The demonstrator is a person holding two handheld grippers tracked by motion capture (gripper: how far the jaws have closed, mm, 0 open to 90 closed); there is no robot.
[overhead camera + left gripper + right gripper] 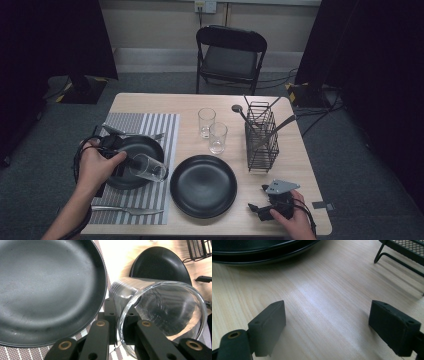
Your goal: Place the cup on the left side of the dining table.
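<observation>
Glass tumbler (160, 312) is pinched at its rim by the left gripper (120, 322), tilted above the mat (150, 195); not yet placed; right gripper (327, 325) wide, empty.

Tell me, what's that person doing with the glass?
A person is setting a table with a gripper in each hand. The left gripper pinches the rim of a clear glass, holding it tilted on its side over the black plate on the striped placemat. The right gripper rests open on the wooden table, holding nothing. Two more glasses stand upright near a wire cutlery rack, and a second black plate lies in the middle.
</observation>
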